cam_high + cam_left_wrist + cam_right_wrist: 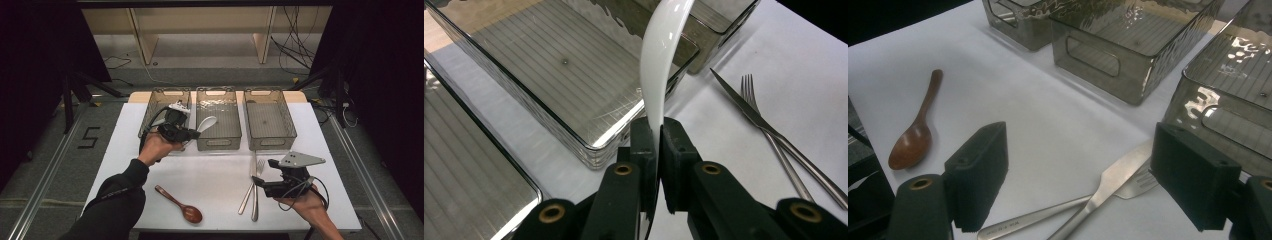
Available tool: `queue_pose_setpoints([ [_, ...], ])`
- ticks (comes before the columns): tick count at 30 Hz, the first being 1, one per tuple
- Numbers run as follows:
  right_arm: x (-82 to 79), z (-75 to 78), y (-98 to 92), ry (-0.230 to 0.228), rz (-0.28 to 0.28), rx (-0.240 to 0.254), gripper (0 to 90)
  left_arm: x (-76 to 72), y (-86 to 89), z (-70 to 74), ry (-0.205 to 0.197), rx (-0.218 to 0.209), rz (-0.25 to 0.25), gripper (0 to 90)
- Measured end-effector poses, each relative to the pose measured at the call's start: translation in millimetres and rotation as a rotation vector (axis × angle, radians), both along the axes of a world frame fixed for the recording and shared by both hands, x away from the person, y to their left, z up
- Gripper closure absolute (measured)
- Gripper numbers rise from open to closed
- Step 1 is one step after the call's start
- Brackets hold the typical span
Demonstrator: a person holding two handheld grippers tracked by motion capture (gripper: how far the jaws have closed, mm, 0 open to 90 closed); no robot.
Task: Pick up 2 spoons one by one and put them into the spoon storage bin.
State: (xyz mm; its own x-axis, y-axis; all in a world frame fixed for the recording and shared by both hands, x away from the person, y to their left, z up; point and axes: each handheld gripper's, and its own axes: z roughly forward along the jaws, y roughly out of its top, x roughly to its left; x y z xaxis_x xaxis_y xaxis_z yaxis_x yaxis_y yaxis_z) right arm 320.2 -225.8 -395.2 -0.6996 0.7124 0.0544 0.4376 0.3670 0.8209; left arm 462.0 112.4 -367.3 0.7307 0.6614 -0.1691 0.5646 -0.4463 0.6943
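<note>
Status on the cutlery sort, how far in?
Done: nothing binned as far as the views show; the right smoky plastic bin looks empty. In hand: left tool shut on the white spoon, at the middle bin. Left: brown wooden spoon, steel knife and fork under the open right tool.

White table carries three bins, a wooden spoon, knife and fork

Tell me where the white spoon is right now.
The white spoon is clamped in the left gripper, held above the near left corner of the middle bin in the high view.
</note>
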Motion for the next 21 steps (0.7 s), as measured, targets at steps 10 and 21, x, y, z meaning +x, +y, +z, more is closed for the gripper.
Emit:
queue_pose_setpoints([
  [10, 0.2, -0.1, 0.3, -0.001, 0.003, -0.003, 23.9, 12.0, -5.6, -1.0, 0.002, 0.006, 0.019, 84.9],
  [21, 0.3, -0.3, 0.1, -0.001, 0.005, -0.003, 24.0, 39.4, -17.2, -7.2, 0.017, 0.012, 0.055, 84.9],
])
